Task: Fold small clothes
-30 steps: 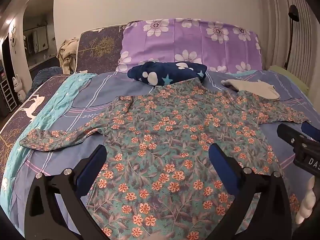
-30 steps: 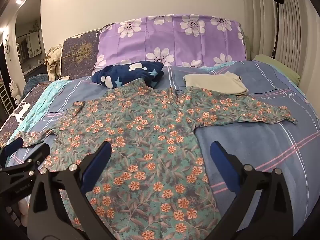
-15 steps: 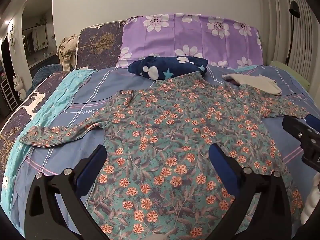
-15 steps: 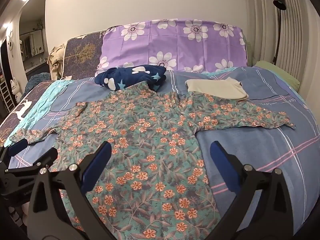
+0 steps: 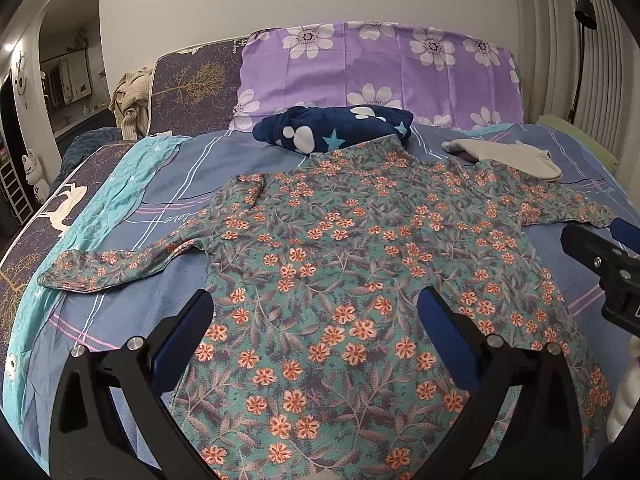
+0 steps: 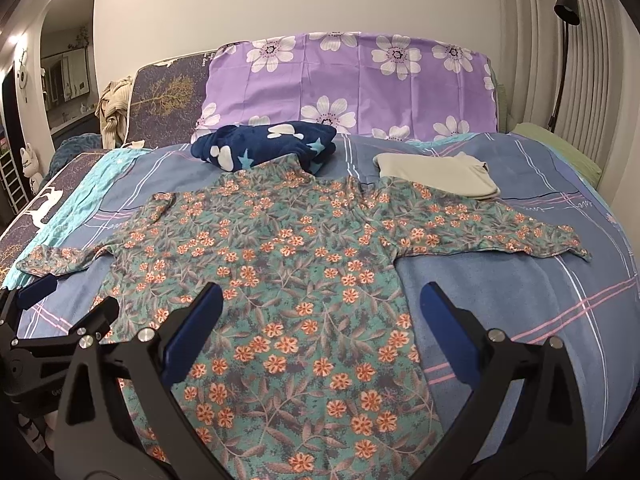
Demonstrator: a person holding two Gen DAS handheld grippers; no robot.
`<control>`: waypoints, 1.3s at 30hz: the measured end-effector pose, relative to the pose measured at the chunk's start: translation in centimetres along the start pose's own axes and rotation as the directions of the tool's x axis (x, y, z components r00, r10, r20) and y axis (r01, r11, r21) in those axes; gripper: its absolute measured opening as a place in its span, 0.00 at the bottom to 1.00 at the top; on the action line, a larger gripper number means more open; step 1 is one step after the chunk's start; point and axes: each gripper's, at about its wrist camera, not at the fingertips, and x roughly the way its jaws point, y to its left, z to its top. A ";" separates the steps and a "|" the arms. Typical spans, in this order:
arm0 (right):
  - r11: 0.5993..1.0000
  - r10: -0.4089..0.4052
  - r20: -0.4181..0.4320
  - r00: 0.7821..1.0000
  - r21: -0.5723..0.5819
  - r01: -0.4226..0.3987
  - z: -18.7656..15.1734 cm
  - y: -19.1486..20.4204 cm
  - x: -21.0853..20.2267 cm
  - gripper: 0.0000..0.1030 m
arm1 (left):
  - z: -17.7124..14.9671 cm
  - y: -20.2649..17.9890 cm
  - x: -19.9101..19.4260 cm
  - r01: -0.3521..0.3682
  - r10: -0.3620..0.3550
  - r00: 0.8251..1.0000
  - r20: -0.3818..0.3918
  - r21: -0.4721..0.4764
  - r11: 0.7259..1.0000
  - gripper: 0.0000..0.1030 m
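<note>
The floral top lay flat on the bed, sleeves spread toward 9 and 3 o'clock, collar at 12 touching a navy blanket. Your left tongs and right tongs hovered wide apart, holding nothing.

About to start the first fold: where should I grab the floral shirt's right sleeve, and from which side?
Take the right sleeve of the floral shirt at its cuff, approaching from the outer right. It lies flat, fully extended, with bare bed sheet around that free end. Both tongs are open.
</note>
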 end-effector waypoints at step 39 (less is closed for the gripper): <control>1.000 -0.001 -0.027 1.000 -0.024 0.001 -1.0 1.9 0.9 0.97 | -1.0 1.7 0.9 -0.027 0.028 1.000 0.005 -0.041 0.999 0.99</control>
